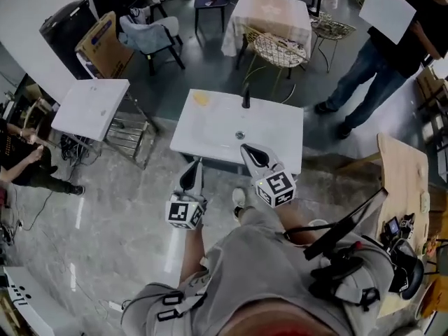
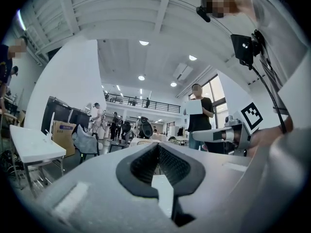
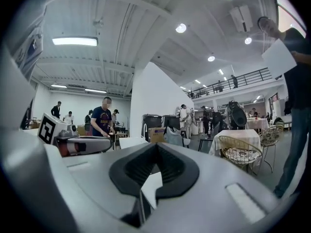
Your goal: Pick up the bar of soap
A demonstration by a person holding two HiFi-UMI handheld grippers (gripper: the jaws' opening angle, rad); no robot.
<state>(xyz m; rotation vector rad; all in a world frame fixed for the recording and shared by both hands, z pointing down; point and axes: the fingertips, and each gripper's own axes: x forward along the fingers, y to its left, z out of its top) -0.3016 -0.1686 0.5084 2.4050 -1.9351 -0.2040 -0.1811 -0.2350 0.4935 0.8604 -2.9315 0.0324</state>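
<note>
By near edge of sink (image 1: 280, 128), left gripper (image 1: 197, 162) and right gripper (image 1: 246, 148) clenched empty, soap (image 1: 201, 98) at far-left corner

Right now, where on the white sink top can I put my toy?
The right side of the sink top, between the faucet and the right edge, is bare. So is the front left corner. The soap sits at the back left.

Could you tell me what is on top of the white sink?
A yellow soap at its far left corner and a black tap at the far edge. The right tongs hide part of the near edge.
</note>
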